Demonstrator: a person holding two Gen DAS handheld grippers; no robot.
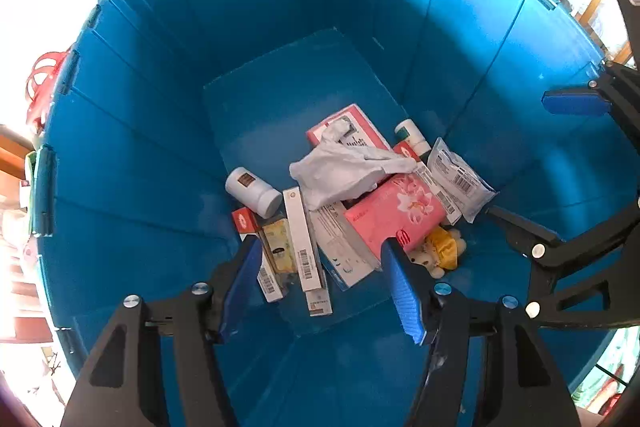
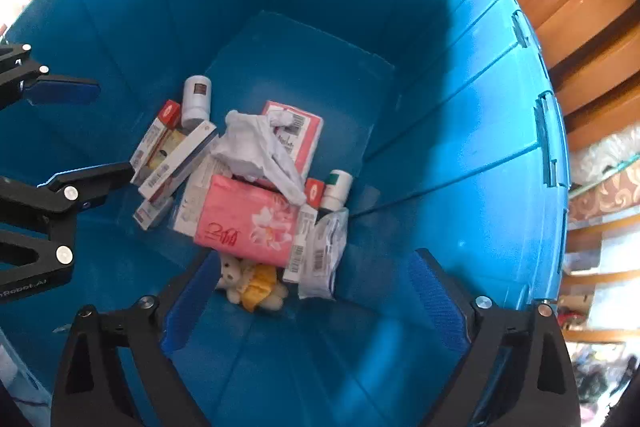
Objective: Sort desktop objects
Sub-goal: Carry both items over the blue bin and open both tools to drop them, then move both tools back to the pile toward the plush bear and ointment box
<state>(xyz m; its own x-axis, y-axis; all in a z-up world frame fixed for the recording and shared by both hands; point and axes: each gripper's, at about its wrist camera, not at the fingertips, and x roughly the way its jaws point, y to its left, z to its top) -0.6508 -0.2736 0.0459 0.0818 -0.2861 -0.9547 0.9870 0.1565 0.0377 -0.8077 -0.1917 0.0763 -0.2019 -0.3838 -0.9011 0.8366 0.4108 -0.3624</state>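
Note:
A deep blue bin (image 1: 280,27) (image 2: 460,107) holds a heap of items. On top lie a crumpled white cloth (image 1: 344,171) (image 2: 256,147) and a pink tissue pack (image 1: 394,215) (image 2: 248,223). Around them are a white jar (image 1: 254,191) (image 2: 196,97), a long white box (image 1: 304,243) (image 2: 180,159), a barcoded clear packet (image 1: 460,179) (image 2: 324,251), a small green-and-white bottle (image 1: 410,135) (image 2: 338,189) and a yellow plush toy (image 1: 440,251) (image 2: 252,281). My left gripper (image 1: 323,251) (image 2: 80,133) hangs open above the heap, holding nothing. My right gripper (image 2: 314,263) (image 1: 546,163) stands wide open beside it, also with nothing in it.
The bin's tall walls surround both grippers closely. Wooden shelving (image 2: 580,27) stands outside the bin on the right. A red object (image 1: 44,75) sits outside the bin's left rim. The far half of the bin floor (image 2: 304,55) is bare.

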